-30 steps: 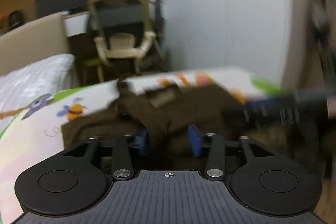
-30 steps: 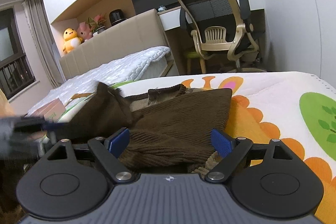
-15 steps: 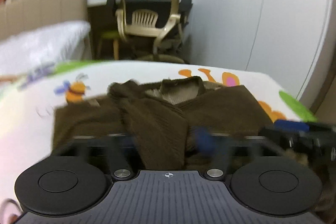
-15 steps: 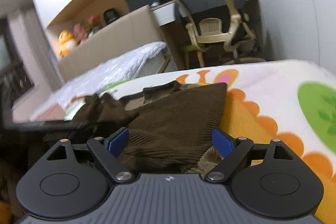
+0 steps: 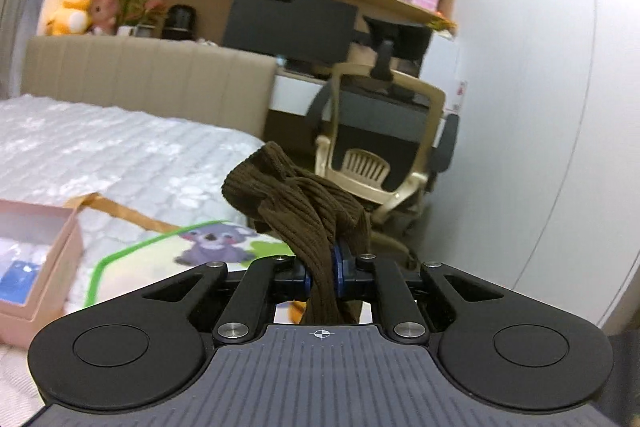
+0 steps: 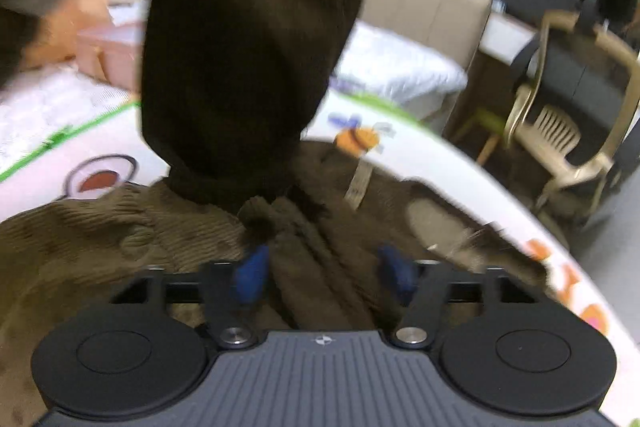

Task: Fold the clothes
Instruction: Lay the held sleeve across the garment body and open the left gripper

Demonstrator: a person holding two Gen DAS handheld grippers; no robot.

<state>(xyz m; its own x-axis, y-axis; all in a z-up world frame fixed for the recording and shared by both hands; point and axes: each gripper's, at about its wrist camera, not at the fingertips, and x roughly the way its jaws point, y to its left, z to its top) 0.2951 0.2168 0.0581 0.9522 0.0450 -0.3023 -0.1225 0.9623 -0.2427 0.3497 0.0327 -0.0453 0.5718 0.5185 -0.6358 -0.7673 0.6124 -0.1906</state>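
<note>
The fingers of the left gripper (image 5: 321,274) are clamped on a bunched fold of the brown ribbed knit garment (image 5: 304,203), which is raised above the cartoon-printed play mat (image 5: 132,263). The fingers of the right gripper (image 6: 324,273) are spread, with nothing pinched; a ridge of the same garment lies between them, though contact cannot be told through the blur. The lifted portion hangs ahead of them, the rest spread on the mat. A neat fold is judged to require an even lift and a flat lay-down.
</note>
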